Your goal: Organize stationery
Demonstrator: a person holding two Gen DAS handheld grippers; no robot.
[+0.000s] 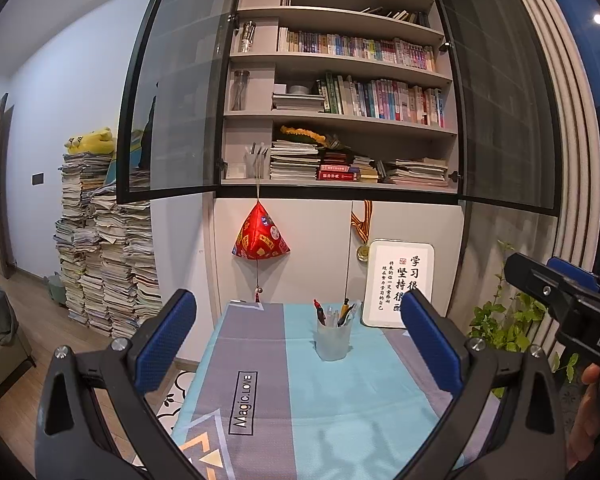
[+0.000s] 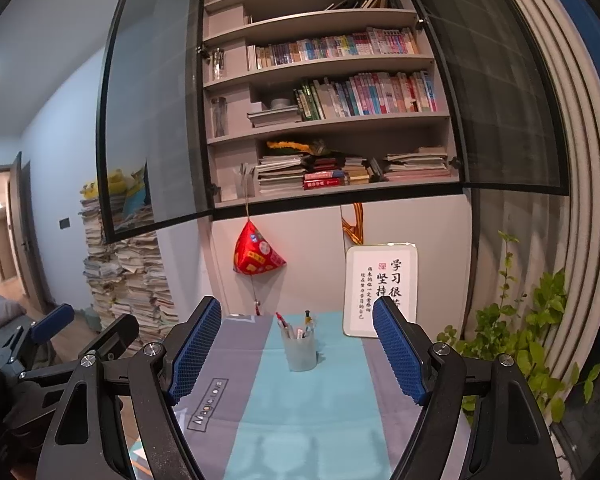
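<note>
Left wrist view alone shows a medal (image 1: 363,253), both tools (image 1: 298,334) (image 2: 297,350) wide open, empty, pen cup (image 1: 333,339) ahead

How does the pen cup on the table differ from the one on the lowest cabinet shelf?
The table pen cup is frosted, holding colourful pens, red and yellow among them; the shelf pen cup looks clear, holding pale grey ones. The first stands on the tablecloth, the second higher, inside the cabinet. Both stand upright.
</note>
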